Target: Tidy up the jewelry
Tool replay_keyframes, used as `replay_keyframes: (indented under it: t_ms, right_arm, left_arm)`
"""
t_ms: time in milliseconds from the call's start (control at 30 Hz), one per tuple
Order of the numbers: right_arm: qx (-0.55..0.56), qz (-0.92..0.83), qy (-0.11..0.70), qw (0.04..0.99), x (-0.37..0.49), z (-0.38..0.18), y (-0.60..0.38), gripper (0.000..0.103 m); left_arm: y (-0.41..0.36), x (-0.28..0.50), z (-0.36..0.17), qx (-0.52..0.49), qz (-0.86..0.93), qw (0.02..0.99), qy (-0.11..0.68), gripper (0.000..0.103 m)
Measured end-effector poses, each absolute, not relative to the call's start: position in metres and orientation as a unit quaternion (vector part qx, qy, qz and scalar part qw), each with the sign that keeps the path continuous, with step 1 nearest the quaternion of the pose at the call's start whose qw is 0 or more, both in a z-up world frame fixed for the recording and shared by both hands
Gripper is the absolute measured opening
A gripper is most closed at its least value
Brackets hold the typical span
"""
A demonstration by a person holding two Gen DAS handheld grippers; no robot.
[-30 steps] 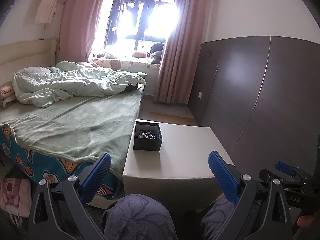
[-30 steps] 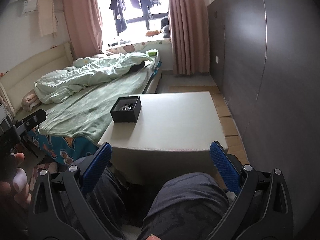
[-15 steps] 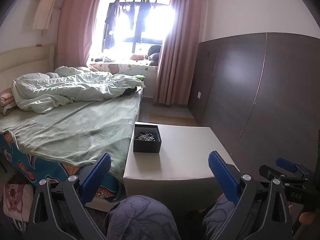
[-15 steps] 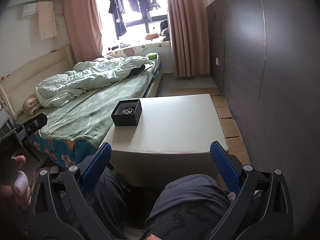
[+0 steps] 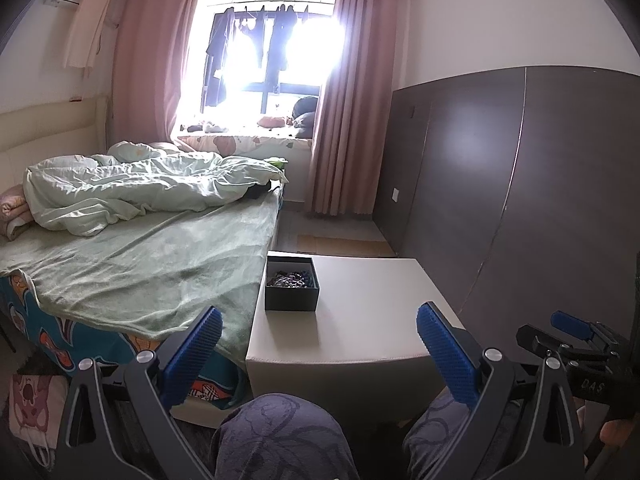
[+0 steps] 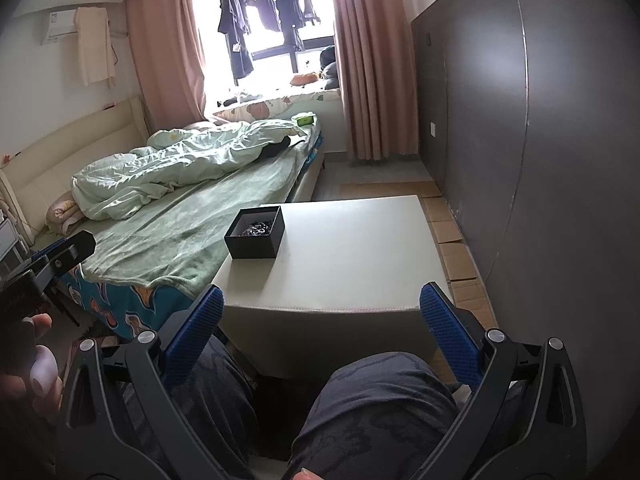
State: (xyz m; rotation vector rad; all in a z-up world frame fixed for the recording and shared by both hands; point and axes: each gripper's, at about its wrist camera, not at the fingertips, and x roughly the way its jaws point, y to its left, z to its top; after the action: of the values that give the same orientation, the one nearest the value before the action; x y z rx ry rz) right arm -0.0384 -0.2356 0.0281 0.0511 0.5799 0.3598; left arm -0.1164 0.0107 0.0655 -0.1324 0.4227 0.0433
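A small open black box (image 5: 291, 287) holding a tangle of dark jewelry (image 5: 291, 278) stands at the far left of a low white table (image 5: 360, 312). It also shows in the right wrist view (image 6: 255, 233), jewelry inside (image 6: 258, 228). My left gripper (image 5: 318, 346) is open and empty, held back over my knees, short of the table's near edge. My right gripper (image 6: 322, 326) is open and empty, likewise held above my lap before the table (image 6: 344, 256).
A bed (image 5: 132, 256) with a green blanket runs along the table's left side. A dark panelled wall (image 5: 500, 184) stands close on the right. My knees (image 6: 372, 412) sit under the table's near edge. Cardboard sheets (image 6: 448, 232) lie on the floor to the right.
Both grippers have tilted upward a little, so the table and box sit lower in view. Both stay open and empty.
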Motion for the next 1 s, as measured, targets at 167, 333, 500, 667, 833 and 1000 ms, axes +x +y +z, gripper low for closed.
replay_keyframes:
  t_ms: [167, 333, 500, 667, 833, 1000]
  right_arm:
    - [0.023, 0.179, 0.280, 0.943, -0.0402, 0.0318, -0.2360, 0.098]
    - [0.022, 0.180, 0.278, 0.944, -0.0435, 0.0341, -0.2347, 0.098]
    - [0.023, 0.179, 0.275, 0.944, -0.0451, 0.0362, -0.2351, 0.098]
    - [0.024, 0.179, 0.275, 0.944, -0.0449, 0.0357, -0.2358, 0.098]
    - [0.024, 0.179, 0.278, 0.944, -0.0450, 0.0348, -0.2361, 0.098]
    - [0.024, 0.179, 0.278, 0.944, -0.0451, 0.0347, -0.2360, 0.098]
  left_arm:
    - [0.0108, -0.1194, 0.0674, -0.067, 0.022, 0.976, 0.208, 0.095]
    - [0.0105, -0.1208, 0.0689, -0.065, 0.020, 0.976, 0.209, 0.095]
    - [0.0099, -0.1218, 0.0693, -0.064, 0.020, 0.976, 0.208, 0.095]
    - [0.0100, -0.1224, 0.0686, -0.065, 0.021, 0.976, 0.208, 0.095]
    - [0.0110, -0.1238, 0.0677, -0.067, 0.025, 0.975, 0.209, 0.095]
    - [0.0125, -0.1239, 0.0666, -0.073, 0.027, 0.974, 0.211, 0.095]
